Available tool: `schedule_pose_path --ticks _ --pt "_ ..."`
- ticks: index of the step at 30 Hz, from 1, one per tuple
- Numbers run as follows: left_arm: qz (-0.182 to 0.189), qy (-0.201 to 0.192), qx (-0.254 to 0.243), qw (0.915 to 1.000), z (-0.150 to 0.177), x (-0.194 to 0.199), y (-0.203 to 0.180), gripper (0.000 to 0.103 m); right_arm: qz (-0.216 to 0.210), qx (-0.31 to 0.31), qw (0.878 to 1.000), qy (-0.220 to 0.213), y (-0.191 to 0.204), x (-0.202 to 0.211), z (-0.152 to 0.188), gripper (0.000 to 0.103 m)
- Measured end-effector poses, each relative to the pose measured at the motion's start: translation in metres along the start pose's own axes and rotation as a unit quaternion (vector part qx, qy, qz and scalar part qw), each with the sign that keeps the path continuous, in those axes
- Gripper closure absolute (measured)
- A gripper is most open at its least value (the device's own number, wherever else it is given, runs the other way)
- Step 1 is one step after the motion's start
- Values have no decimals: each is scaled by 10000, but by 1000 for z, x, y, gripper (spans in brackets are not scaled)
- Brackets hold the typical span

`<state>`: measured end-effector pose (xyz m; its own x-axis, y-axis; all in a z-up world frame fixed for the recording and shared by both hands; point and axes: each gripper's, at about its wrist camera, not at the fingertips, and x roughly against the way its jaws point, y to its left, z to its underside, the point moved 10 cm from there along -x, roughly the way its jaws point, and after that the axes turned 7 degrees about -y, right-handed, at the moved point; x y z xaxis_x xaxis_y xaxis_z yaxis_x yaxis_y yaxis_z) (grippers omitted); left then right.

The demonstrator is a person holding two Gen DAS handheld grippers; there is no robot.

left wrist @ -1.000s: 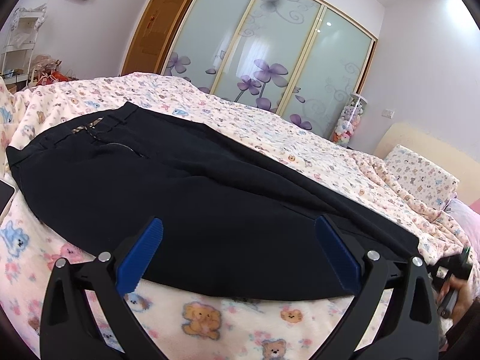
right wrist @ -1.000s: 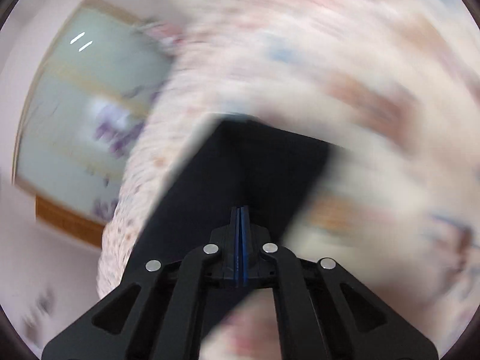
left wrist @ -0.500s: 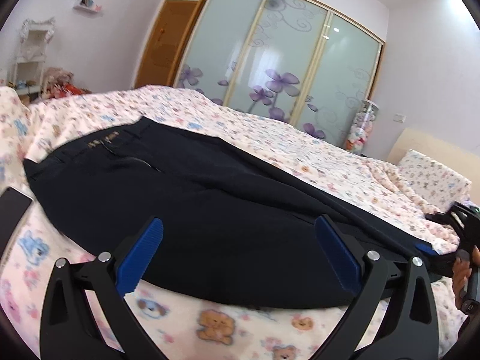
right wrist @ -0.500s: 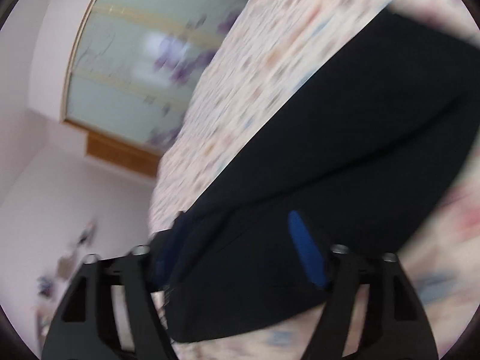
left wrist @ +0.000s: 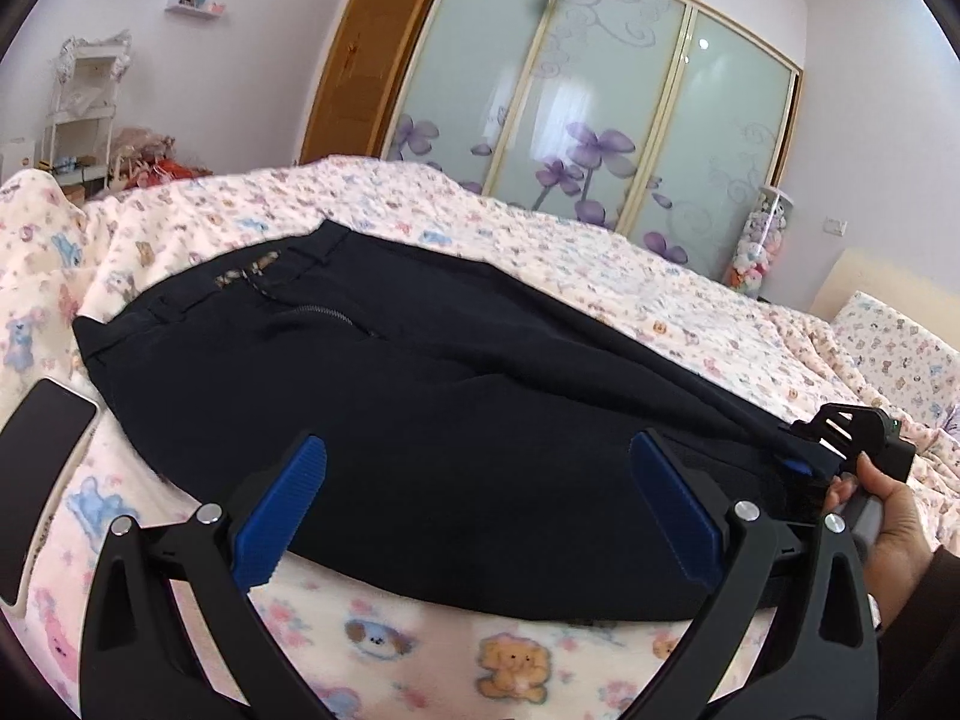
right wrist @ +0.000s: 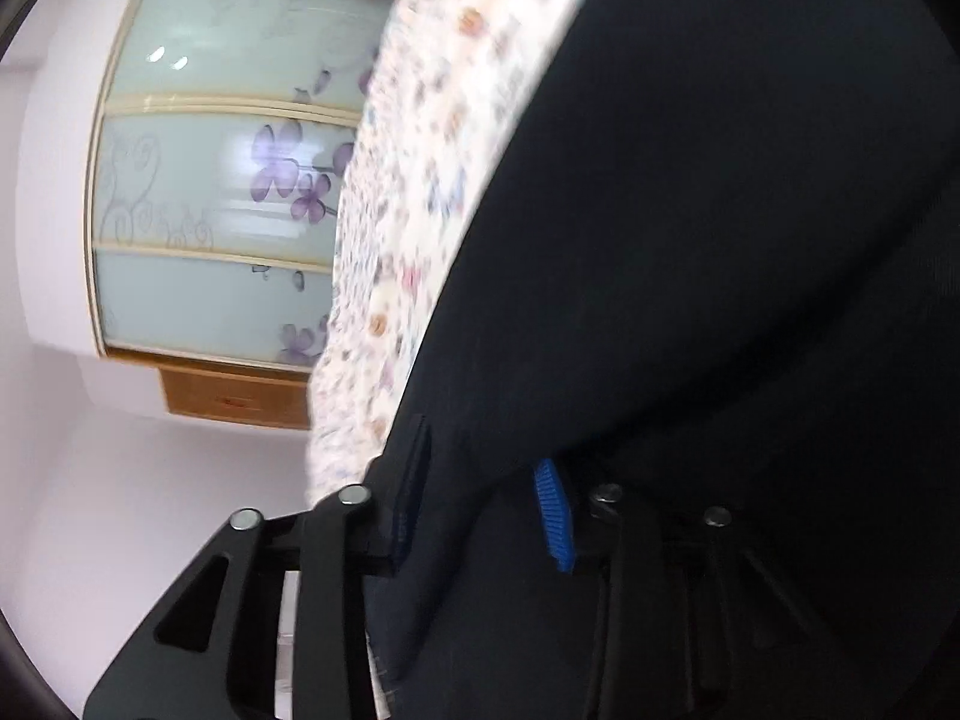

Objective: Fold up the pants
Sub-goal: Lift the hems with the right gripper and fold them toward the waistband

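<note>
Left wrist view, left to right: phone (left wrist: 42,468), dark screen up, on the blanket (left wrist: 420,648) at the left edge, just beside the pants' waist end; shelf unit (left wrist: 84,114) against the far wall, with small wall shelves (left wrist: 195,3) above it; pants (left wrist: 432,420), black, laid flat across the bed, waistband and zip toward the left, legs running off to the right; left gripper (left wrist: 474,498) low over the near edge of the pants, jaws wide apart, blue pads (left wrist: 282,510) clear of the cloth and holding nothing; wooden door (left wrist: 354,72) and glass wardrobe (left wrist: 594,96) with purple flowers behind the bed; jar of plush toys (left wrist: 759,240) beside the wardrobe; pillow (left wrist: 900,336) at the far right; right gripper (left wrist: 804,465) at the leg end of the pants, gripped by the right hand (left wrist: 882,516), its jaws mostly hidden from this side.

Right wrist view, rolled sideways and blurred, left to right: wardrobe (right wrist: 222,180) and door (right wrist: 234,399); blanket (right wrist: 420,150) as a patterned band; right gripper (right wrist: 480,510) with jaws partly apart, black cloth lying between the two pads (right wrist: 552,516); whether the pads press the cloth cannot be told; pants (right wrist: 720,240) filling the right of the view.
</note>
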<state>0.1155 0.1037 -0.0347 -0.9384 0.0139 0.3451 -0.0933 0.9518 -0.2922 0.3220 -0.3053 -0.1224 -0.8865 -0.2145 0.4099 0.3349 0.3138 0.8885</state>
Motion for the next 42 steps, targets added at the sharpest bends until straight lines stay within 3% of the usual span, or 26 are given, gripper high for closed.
schedule_pose_path --ticks 1,5,8,11,15,16,18,22,24,27,30,34,38,39,40,42 --pt "115 88 19 9999 3 -3 -1 2 -154 -21 9999 -51 1 4 -1 98" --pt "247 314 144 9991 11 -8 1 2 -993 490 9937 -154 34 27 -2 99" --pt "485 476 286 9973 16 -10 2 2 -1507 704 9860 145 52 58 10 99" --pt "918 471 670 9924 16 -7 1 2 -1623 967 9804 557 44 91 36 99" --pt "1125 519 1354 9830 12 -11 4 2 -1584 1024 9787 815 22 111 54 99" --pt "1077 535 1572 9802 6 -16 6 2 -1553 1094 9783 825 19 111 55 99" --pt "979 615 1550 9811 -2 -24 3 2 -1508 1102 9784 885 14 110 57 99" --pt "702 1016 579 9906 -33 -66 -5 2 -1359 1000 9796 1094 8 101 58 99" --pt "655 1126 433 9905 -49 -93 -8 2 -1302 923 9797 1213 2 98 59 99" --pt "354 1362 576 9884 -69 -146 -3 2 -1280 824 9792 1342 -2 104 62 99" --pt "-83 1583 1155 9806 -77 -199 13 3 -1231 800 9780 1480 -10 104 63 99" --pt "-864 1743 1543 9687 -79 -258 37 21 -1192 873 9751 1655 -16 103 61 99" --pt "-1428 1959 1564 9575 -71 -296 50 28 -1135 869 9727 1829 -10 95 66 99" --pt "-1472 1940 1562 9572 -70 -300 54 38 -1124 864 9720 1872 -12 94 67 99" --pt "-1446 1922 1579 9577 -71 -303 55 59 -1115 881 9716 1894 -13 95 68 99" --pt "-1024 1873 1712 9618 -73 -305 51 95 -1107 914 9711 1906 -11 97 68 99"
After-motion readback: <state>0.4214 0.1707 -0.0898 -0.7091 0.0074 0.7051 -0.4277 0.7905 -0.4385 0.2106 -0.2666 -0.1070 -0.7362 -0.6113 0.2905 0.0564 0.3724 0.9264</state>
